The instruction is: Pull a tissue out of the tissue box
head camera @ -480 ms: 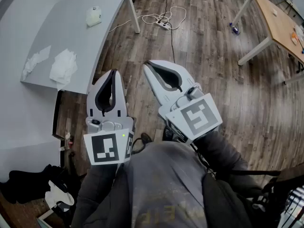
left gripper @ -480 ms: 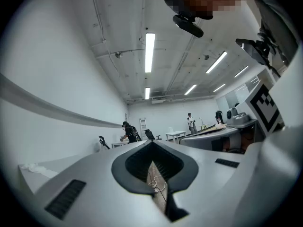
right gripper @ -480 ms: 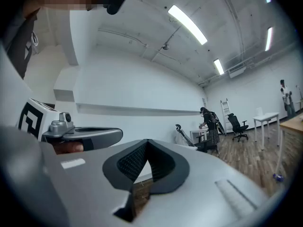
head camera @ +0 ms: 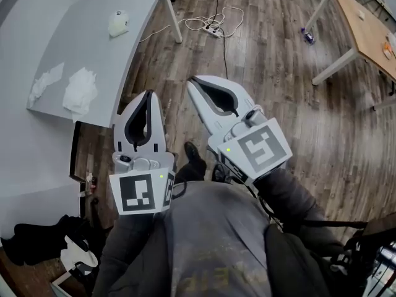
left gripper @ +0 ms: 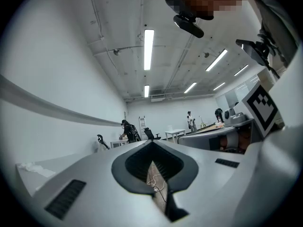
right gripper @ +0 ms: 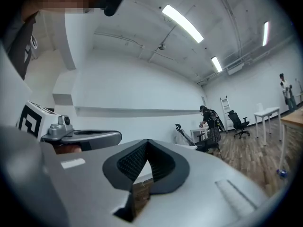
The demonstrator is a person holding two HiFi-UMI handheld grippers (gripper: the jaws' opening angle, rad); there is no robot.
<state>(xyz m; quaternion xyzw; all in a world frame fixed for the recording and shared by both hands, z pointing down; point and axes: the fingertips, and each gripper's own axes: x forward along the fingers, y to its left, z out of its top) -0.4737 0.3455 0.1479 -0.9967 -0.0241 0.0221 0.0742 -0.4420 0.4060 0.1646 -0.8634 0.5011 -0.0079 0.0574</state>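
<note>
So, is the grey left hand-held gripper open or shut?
Shut. The grey left hand-held gripper has its tips together, nothing between them.

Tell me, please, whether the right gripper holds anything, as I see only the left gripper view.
Observer: No, its own view shows the right gripper with jaws together and nothing between them.
Operator: How many tissues lie on the table?
Observer: In the head view, two crumpled tissues lie at the grey table's near end.
Operator: And the tissue box?
Observer: Only a small pale object sits farther back; I cannot tell whether it is the box.
</note>
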